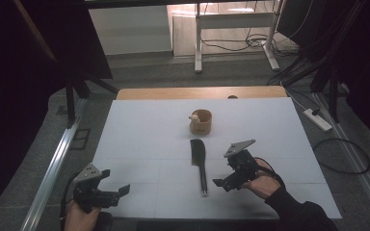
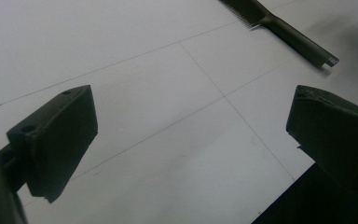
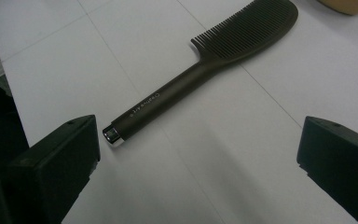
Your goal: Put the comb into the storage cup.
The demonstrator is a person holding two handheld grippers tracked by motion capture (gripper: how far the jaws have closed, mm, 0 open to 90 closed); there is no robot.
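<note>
Step in hand: I am lining up my right gripper point(image 1: 225, 181) on the comb point(image 1: 199, 162), so by my judgement this is the approach before the pick, with nothing lifted yet.
Comb: it is lying flat on the white table point(image 1: 139, 134), toothed head toward the far side and handle toward me, its metal-capped end just ahead of my right jaws in the right gripper view point(image 3: 200, 74).
Right jaws: I am holding them spread wide with nothing between them, hovering just beside the handle end and apart from it.
Left gripper point(image 1: 118, 191): I am resting it near the front left edge of the table, well apart from the comb; its jaws are standing wide apart over bare table, and the comb's handle point(image 2: 303, 42) is showing far off at the top of its view.
Wooden cup point(image 1: 201, 121): it is standing beyond the comb's head, near but apart, with something pale at its rim that I cannot make out.
Next move: I am judging that it calls for bringing the right jaws forward and down to straddle the narrow handle crosswise, then closing on it squarely, since the handle is slim and lying flush on the table.
</note>
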